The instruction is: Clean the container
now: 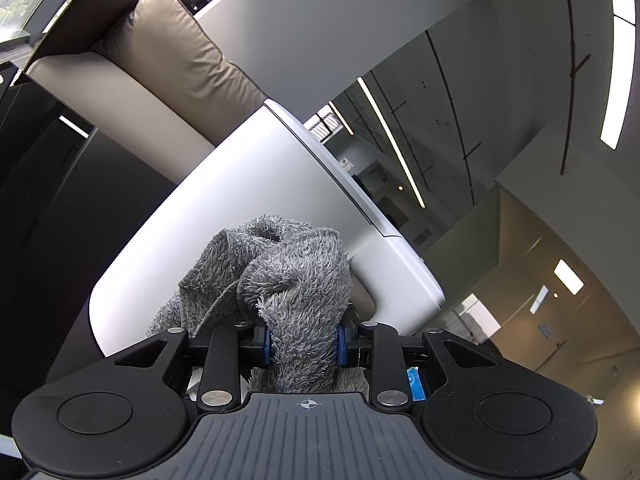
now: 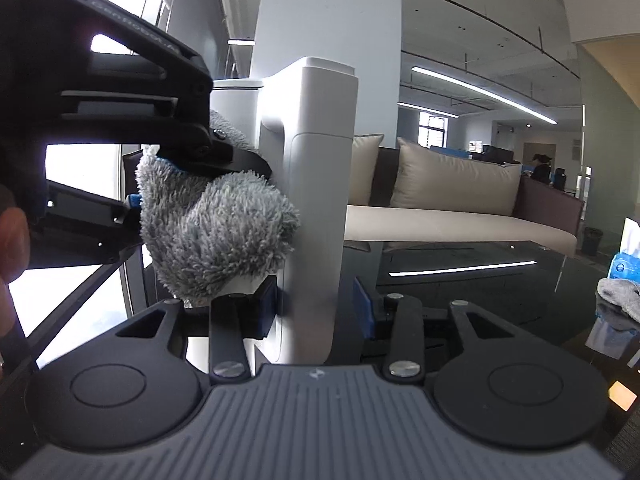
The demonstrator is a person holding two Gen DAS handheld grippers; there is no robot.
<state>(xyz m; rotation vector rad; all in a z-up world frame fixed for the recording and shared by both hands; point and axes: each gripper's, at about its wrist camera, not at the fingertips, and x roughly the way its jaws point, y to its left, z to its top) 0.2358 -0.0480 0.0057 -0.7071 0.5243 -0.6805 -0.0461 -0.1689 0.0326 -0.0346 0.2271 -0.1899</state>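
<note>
The white container (image 2: 316, 200) stands upright on the dark glossy table (image 2: 500, 280), and you have its handle between the blue pads (image 2: 362, 306) of your right gripper (image 2: 316, 308); the left pad touches the handle, while a thin gap shows beside the right pad, so I cannot tell whether the grip is tight. Your left gripper (image 1: 304, 346) is clamped on a fluffy grey cloth (image 1: 296, 280), and the bunched end of that cloth presses against the side of the container, just beside the handle. From the right wrist view, your left gripper (image 2: 132, 152) comes in from the container's left with the cloth (image 2: 212, 224) bulging between it and the container's wall. In the left wrist view the container (image 1: 240, 208) fills the middle and leans across the frame, its rim toward the upper right. Behind the container stands a beige sofa (image 2: 452, 220) with a matching cushion (image 2: 456, 180). Well to the container's right, on the table, lies a second grey cloth (image 2: 620, 298) beside a blue pack (image 2: 622, 268). A white pillar (image 2: 328, 12) rises behind the container.
</note>
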